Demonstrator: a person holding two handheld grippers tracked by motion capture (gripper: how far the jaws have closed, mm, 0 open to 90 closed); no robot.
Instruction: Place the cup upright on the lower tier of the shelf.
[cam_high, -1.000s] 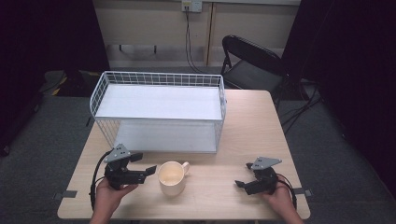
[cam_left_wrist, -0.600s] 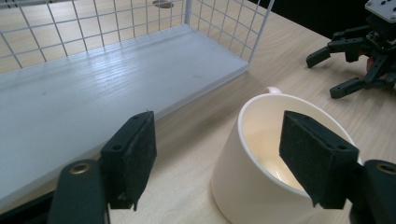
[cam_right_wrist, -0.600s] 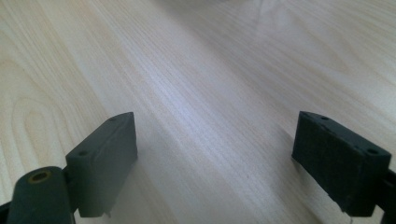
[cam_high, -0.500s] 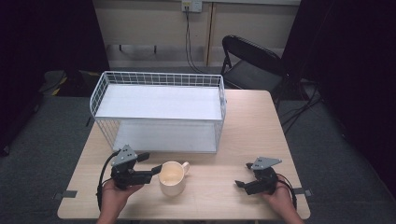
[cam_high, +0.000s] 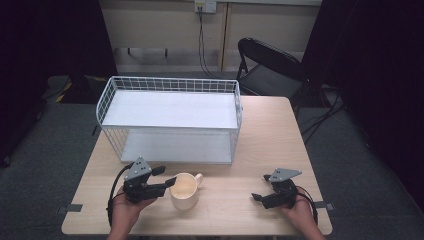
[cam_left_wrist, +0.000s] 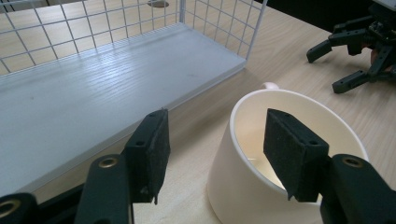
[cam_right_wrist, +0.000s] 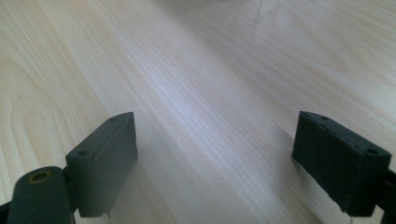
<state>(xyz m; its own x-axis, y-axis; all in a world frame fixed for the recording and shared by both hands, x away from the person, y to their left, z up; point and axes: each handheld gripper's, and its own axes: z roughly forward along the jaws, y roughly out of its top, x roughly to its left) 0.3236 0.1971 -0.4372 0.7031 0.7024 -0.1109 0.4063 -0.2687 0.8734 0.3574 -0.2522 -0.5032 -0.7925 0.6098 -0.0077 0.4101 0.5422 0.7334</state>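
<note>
A cream cup with its handle toward the rack stands near the table's front edge. My left gripper is open at the cup's left side. In the left gripper view the cup sits between the pads of my left gripper: one pad hangs over the cup's mouth, the other outside its wall, and neither presses on it. My right gripper rests open at the front right, apart from the cup. In its own view my right gripper has only bare wood between the pads.
A white wire rack with two white shelves stands across the table's middle, just behind the cup; its lower shelf lies close ahead of the left jaws. A black folding chair stands behind the table. The right gripper appears beyond the cup.
My left gripper has moved right, up to the cup, so its jaws now straddle the cup's near wall. The right gripper and the cup have stayed put.
</note>
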